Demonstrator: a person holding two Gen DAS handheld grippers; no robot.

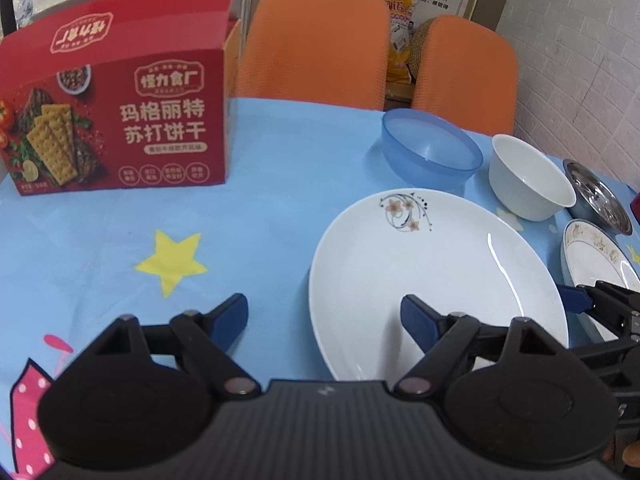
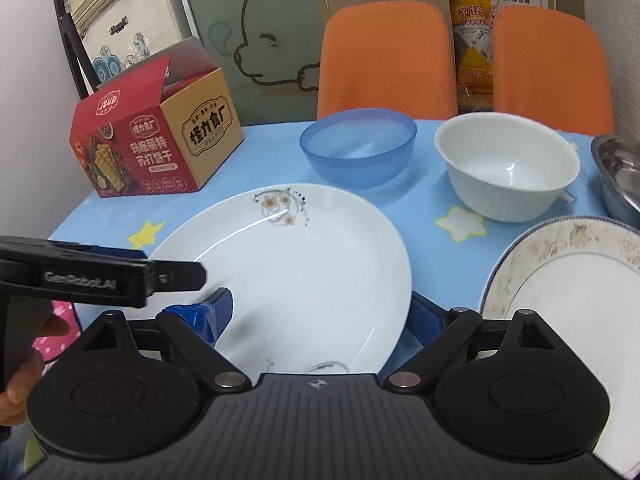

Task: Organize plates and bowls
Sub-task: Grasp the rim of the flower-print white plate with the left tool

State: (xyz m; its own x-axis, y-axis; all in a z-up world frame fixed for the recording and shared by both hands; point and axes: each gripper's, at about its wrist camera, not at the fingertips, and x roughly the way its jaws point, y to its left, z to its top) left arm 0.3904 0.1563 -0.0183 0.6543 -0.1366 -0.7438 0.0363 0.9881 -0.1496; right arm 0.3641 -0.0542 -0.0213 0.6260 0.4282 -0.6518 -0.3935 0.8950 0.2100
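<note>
A large white plate with a flower print (image 1: 432,280) (image 2: 288,276) lies on the blue star tablecloth. My left gripper (image 1: 324,316) is open; its right finger is over the plate's near left rim, its left finger over the cloth. My right gripper (image 2: 320,312) is open, its fingers straddling the plate's near right part. A blue plastic bowl (image 1: 432,152) (image 2: 358,150), a white bowl (image 1: 528,178) (image 2: 508,166), a steel bowl (image 1: 598,196) (image 2: 622,172) and a gold-rimmed plate (image 1: 596,256) (image 2: 568,304) sit behind and to the right.
A red cracker box (image 1: 116,112) (image 2: 152,136) stands at the table's far left. Two orange chairs (image 1: 316,44) (image 2: 386,56) stand behind the table. A wall is close on the right. The left gripper's body (image 2: 100,276) crosses the right wrist view.
</note>
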